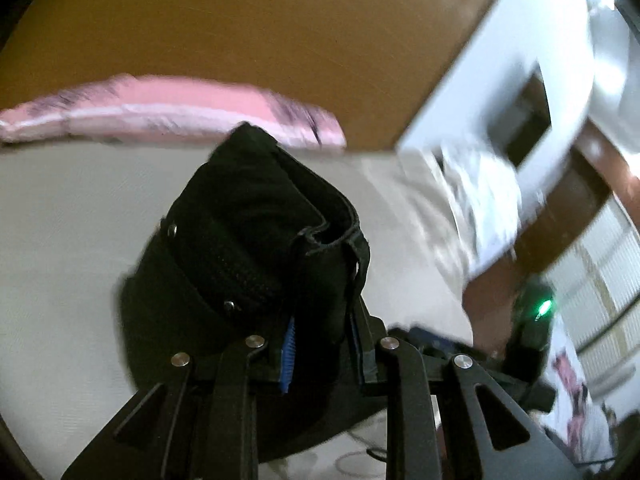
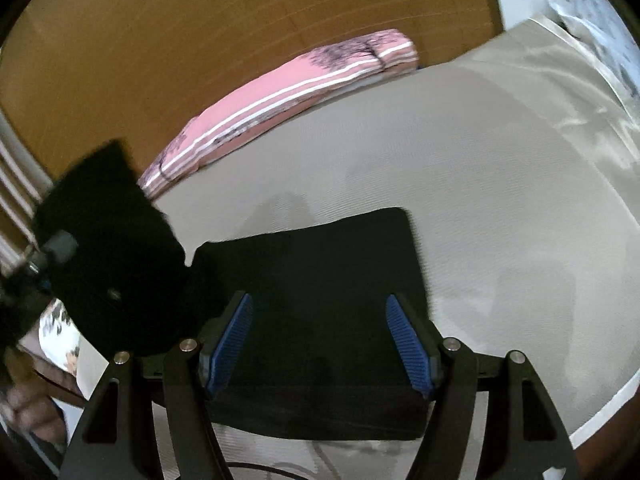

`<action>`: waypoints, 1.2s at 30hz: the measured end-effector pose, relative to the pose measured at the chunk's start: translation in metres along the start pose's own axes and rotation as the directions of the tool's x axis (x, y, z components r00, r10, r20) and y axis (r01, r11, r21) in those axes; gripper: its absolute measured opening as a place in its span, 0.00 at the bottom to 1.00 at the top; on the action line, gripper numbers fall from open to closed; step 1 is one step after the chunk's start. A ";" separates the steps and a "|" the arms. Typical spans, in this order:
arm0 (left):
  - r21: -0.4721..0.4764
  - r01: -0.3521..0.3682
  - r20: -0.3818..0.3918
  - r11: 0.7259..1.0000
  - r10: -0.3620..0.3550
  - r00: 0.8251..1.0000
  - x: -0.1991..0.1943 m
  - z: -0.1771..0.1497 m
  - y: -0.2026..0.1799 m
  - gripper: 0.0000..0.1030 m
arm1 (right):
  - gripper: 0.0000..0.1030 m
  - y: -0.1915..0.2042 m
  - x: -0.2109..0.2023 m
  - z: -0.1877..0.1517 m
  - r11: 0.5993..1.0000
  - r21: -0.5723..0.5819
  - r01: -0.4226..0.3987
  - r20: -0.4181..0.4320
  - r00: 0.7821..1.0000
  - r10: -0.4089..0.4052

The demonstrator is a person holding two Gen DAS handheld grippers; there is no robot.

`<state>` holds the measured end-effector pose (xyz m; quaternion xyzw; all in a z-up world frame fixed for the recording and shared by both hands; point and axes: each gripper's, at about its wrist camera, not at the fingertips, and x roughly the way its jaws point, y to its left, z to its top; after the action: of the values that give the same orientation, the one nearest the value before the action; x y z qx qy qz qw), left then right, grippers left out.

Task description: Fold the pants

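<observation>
The black pants (image 2: 320,280) lie partly flat on the grey bed sheet (image 2: 480,200) in the right wrist view. Their waistband end (image 1: 256,232), with metal rivets, is lifted off the sheet in the left wrist view. My left gripper (image 1: 322,344) is shut on this bunched waistband; only slivers of its blue pads (image 1: 289,354) show beside the cloth. My right gripper (image 2: 319,340) is open, its blue pads (image 2: 408,344) wide apart just above the flat part of the pants, holding nothing. The lifted end and the left gripper show at the right wrist view's left (image 2: 112,264).
A pink striped pillow (image 2: 280,108) lies along the far edge of the bed against a brown wooden headboard (image 2: 200,40). White crumpled bedding (image 1: 480,208) and a white piece of furniture (image 1: 500,100) stand at the right. A person's hand (image 2: 28,412) shows at the lower left.
</observation>
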<state>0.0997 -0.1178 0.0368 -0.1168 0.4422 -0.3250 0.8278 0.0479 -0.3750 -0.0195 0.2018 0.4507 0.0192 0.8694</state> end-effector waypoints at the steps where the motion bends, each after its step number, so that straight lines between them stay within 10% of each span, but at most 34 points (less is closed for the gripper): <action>1: 0.010 0.001 -0.040 1.000 -0.001 0.999 0.016 -0.004 -0.006 0.22 | 0.65 -0.006 -0.001 0.000 1.000 0.015 0.004 0.000 1.000 -0.004; 10: 0.235 -0.108 -0.202 0.966 0.157 0.967 0.099 -0.057 -0.038 0.24 | 0.65 -0.036 0.008 -0.002 0.997 0.069 -0.025 -0.037 0.999 0.028; 14: 0.310 -0.082 -0.197 0.947 0.148 0.969 0.095 -0.065 -0.048 0.39 | 0.65 -0.037 0.025 0.004 0.991 0.087 -0.103 -0.079 0.991 0.110; 21: 0.286 -0.027 -0.178 0.958 0.080 0.981 0.064 -0.055 -0.045 0.53 | 0.65 -0.034 0.057 0.005 0.961 0.091 -0.260 -0.198 0.941 0.273; 27: 0.214 -0.182 -0.071 0.960 0.201 0.977 0.030 -0.037 0.000 0.57 | 0.66 -0.029 0.082 0.012 0.958 0.038 -0.283 -0.256 0.924 0.283; 36: 0.037 -0.306 -0.133 0.951 0.308 0.942 0.040 -0.043 0.077 0.57 | 0.52 -0.026 0.114 0.029 0.923 0.005 -0.385 -0.270 0.888 0.372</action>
<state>0.1145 -0.0813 -0.0514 -0.0174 0.5084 -0.2030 0.8367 0.1341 -0.3839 -0.1026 0.2602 0.5146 0.2262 0.7851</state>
